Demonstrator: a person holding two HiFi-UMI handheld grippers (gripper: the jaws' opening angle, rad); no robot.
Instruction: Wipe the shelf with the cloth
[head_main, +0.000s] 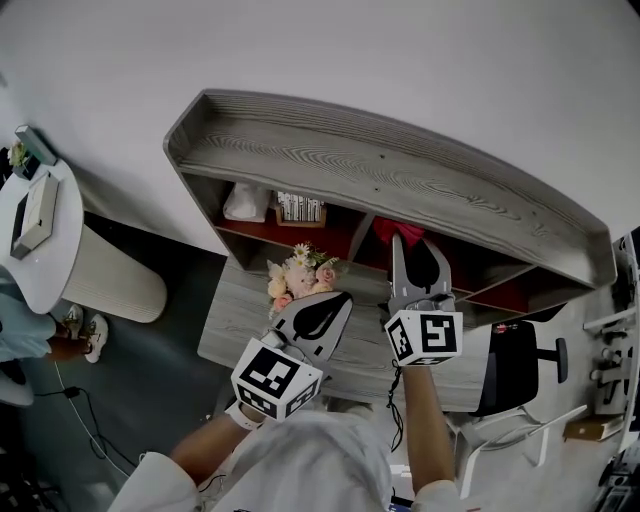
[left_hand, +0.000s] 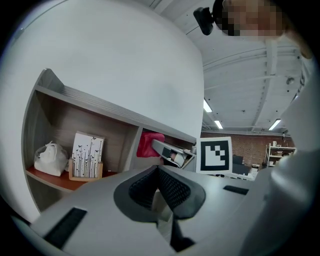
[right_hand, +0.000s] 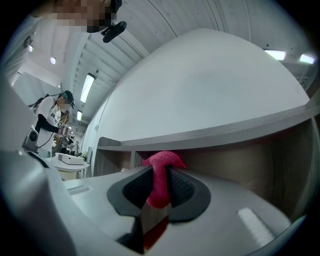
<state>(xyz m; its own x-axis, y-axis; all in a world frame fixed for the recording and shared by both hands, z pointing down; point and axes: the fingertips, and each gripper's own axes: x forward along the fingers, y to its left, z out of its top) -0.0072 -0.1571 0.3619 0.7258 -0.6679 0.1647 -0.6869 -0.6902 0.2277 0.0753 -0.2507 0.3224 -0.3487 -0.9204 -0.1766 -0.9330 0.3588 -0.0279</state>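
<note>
The grey wooden shelf (head_main: 380, 170) has a curved top board and open red-floored compartments below. A red cloth (head_main: 394, 231) sits bunched at the mouth of the middle compartment, and my right gripper (head_main: 402, 243) is shut on it. In the right gripper view the red cloth (right_hand: 162, 161) is pinched between the dark pads (right_hand: 182, 189) under the shelf's top board (right_hand: 225, 132). My left gripper (head_main: 343, 298) hangs lower and to the left, over the desk, shut with nothing in it. The left gripper view shows its jaws (left_hand: 158, 171) closed, with the cloth (left_hand: 149, 144) beyond them.
In the left compartment lie a white bag (head_main: 245, 203) and a card stand (head_main: 300, 208). A bouquet with a plush toy (head_main: 299, 272) stands on the desk (head_main: 235, 320). A white round table (head_main: 45, 240) is at the left, a black office chair (head_main: 515, 365) at the right.
</note>
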